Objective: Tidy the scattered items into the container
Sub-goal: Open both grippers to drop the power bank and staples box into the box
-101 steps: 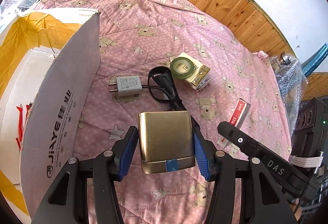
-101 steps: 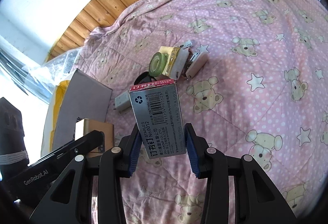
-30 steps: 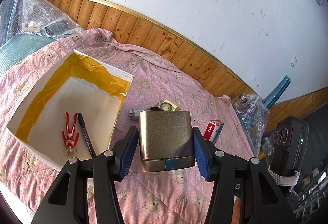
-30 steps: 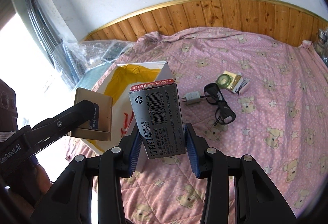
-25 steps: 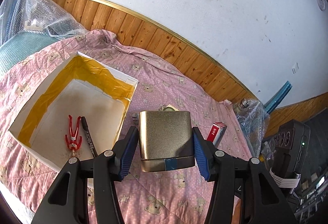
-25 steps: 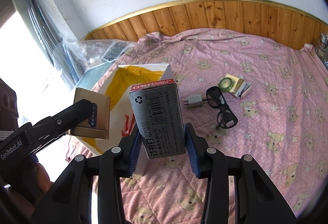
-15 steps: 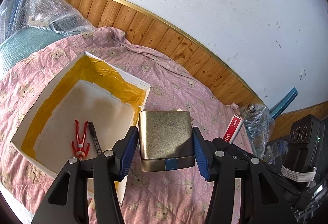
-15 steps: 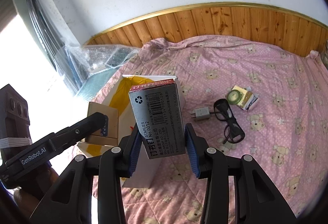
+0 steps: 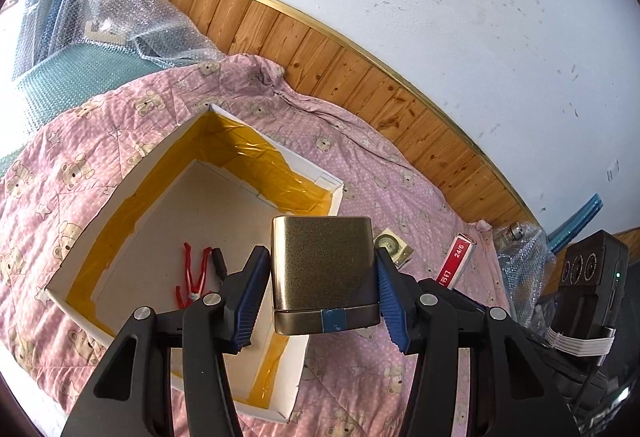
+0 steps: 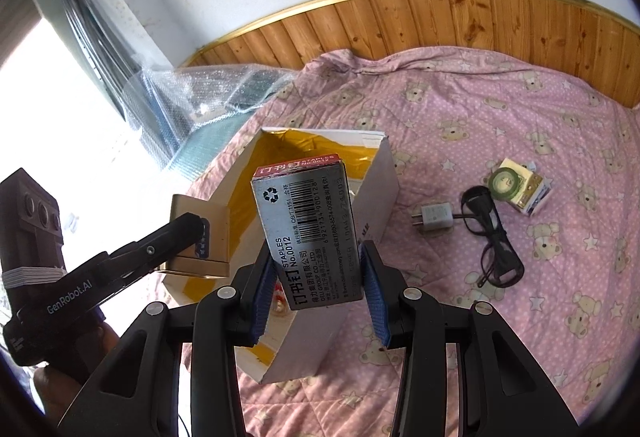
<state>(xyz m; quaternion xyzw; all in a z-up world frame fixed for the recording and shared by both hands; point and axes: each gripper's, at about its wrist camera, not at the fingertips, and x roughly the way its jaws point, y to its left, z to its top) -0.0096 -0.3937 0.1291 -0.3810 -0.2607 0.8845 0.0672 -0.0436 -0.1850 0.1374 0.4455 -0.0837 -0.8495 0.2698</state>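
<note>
My left gripper (image 9: pixel 320 301) is shut on a gold tin (image 9: pixel 324 269), held in the air above the near right corner of the open cardboard box (image 9: pixel 120 181) with yellow tape inside. A red clip (image 9: pixel 192 277) and a black pen (image 9: pixel 219 260) lie in the box. My right gripper (image 10: pixel 320 289) is shut on a grey staples box (image 10: pixel 310 229), raised over the cardboard box (image 10: pixel 376 193). The left gripper (image 10: pixel 200 237) with the gold tin (image 10: pixel 200 233) shows at the left of the right wrist view. The staples box (image 9: pixel 456 261) shows at the right of the left wrist view.
On the pink bear quilt (image 10: pixel 520 109) lie a white charger plug (image 10: pixel 436 219), black glasses (image 10: pixel 494 237) and a green tape roll on a small yellow box (image 10: pixel 516 185). Bubble wrap (image 9: pixel 132 9) is piled by the wood-panelled wall (image 9: pixel 360 77). A wrapped bottle (image 9: pixel 520 241) lies far right.
Both grippers have lifted their items off the quilt and carried them left toward the cardboard box; the tin now hangs over the box's corner and the staples box above its near wall.
</note>
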